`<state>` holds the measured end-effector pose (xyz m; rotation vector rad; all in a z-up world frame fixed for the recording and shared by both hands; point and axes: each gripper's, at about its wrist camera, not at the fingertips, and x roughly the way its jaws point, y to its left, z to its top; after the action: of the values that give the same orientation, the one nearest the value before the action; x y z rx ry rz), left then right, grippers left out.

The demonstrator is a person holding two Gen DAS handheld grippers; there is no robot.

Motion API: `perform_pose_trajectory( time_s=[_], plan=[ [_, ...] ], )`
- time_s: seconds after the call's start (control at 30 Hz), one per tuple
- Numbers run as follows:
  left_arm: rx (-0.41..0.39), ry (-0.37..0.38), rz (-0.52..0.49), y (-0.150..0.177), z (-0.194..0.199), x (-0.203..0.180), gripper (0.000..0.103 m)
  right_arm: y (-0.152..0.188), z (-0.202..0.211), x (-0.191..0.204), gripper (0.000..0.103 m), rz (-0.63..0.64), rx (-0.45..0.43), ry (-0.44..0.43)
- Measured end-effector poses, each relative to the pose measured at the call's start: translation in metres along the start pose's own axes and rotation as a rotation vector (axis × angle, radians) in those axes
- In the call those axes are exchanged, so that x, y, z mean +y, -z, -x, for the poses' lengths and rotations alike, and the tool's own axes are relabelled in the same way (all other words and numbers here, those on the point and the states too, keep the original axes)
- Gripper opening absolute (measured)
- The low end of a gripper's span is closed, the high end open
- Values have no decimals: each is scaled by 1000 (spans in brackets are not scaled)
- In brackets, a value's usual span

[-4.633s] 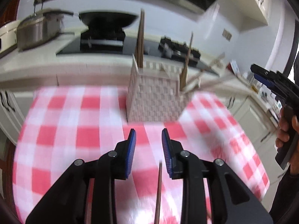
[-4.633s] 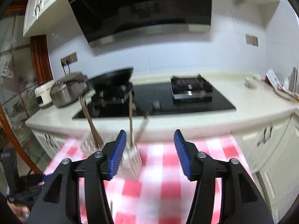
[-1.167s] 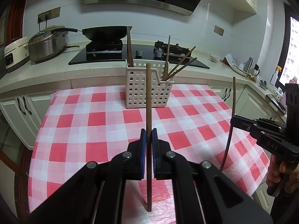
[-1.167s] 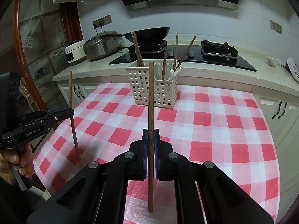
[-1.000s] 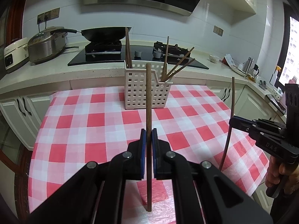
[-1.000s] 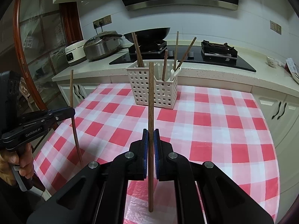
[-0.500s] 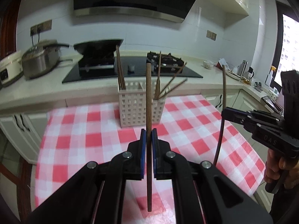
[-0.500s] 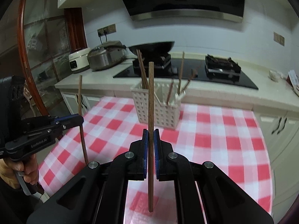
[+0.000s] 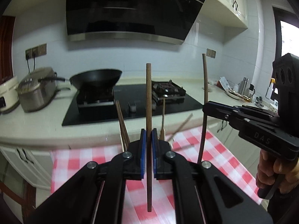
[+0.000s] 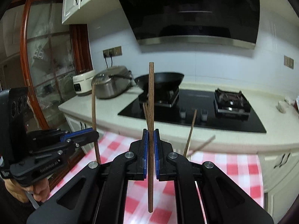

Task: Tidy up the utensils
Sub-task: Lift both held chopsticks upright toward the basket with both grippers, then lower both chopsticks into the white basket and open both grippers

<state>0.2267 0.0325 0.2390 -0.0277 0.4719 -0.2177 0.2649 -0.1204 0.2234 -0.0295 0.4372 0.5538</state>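
Note:
In the left wrist view my left gripper [image 9: 149, 133] is shut on an upright brown chopstick [image 9: 149, 93]. To its right, my right gripper [image 9: 205, 108] pinches a second chopstick [image 9: 205, 78], also upright. The right wrist view shows that right gripper [image 10: 151, 133] shut on its chopstick [image 10: 151, 93], with the left gripper [image 10: 95, 134] at the left holding its chopstick [image 10: 93, 108]. The basket is hidden behind the fingers. Only the chopsticks standing in it [image 9: 122, 123] [image 10: 190, 130] poke up. Both grippers hang above the red-and-white checked tablecloth [image 9: 214, 149].
Behind the table runs a pale counter [image 9: 37, 128] with a black hob [image 9: 104, 112], a wok [image 9: 96, 78], a steel pot [image 9: 35, 95] and a rice cooker [image 10: 83, 84]. A black hood [image 9: 129, 9] hangs above. A hand [image 9: 271, 173] grips the right tool.
Both grippers have risen with their chopsticks and moved toward the basket, which has sunk in view behind the fingers. The grips have not changed.

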Motion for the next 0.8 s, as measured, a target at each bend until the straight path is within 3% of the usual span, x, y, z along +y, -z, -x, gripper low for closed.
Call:
perform_pose_trajectory(
  time_s=[0.4, 0.8],
  plan=[
    [-76, -25, 14, -74, -68, 15, 6, -57, -75, -36, 7, -52, -22, 45],
    [-65, -45, 13, -58, -156, 31, 6, -39, -140, -61, 7, -90, 34, 73]
  ],
)
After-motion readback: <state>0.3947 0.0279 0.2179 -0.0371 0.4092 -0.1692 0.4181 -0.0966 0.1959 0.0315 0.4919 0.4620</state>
